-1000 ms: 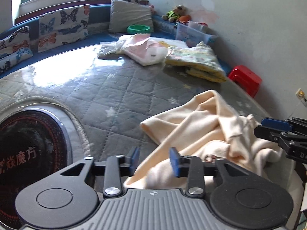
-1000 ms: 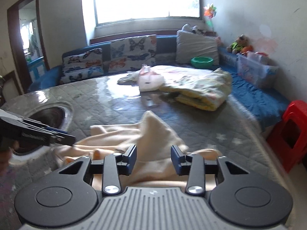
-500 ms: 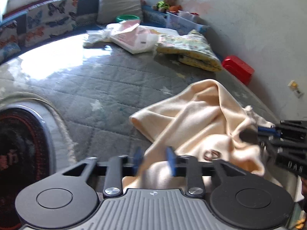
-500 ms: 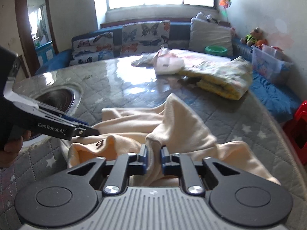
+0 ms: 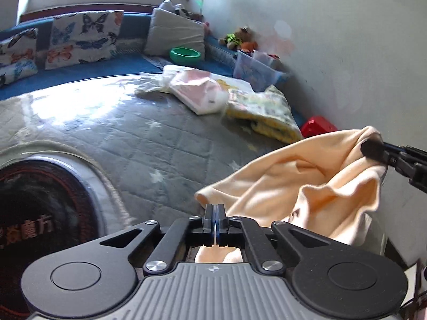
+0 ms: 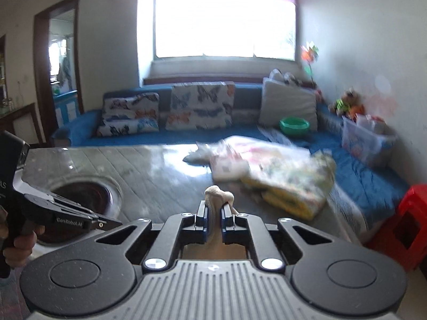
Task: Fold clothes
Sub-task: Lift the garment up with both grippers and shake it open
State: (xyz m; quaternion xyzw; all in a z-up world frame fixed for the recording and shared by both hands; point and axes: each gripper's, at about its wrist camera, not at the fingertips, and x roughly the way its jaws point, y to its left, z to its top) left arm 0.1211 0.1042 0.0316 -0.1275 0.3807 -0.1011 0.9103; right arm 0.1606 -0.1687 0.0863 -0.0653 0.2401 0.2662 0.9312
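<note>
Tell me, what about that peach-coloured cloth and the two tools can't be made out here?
- Peach-coloured cloth: what garment it is; bunched and cut off behind the left tool body in the left wrist view.
- In the right wrist view only a small tuft shows between the right tool fingers; the rest hangs hidden below.
- Folded items on the quilted table: motion-blurred there.
- Person: only a hand at the edge.

Cream garment (image 5: 307,184), crumpled, hanging above the quilted surface (image 5: 160,144)

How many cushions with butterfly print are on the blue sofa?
3: one large cushion in the middle, and two smaller ones stacked at its left, upper and lower. More may be hidden.
</note>
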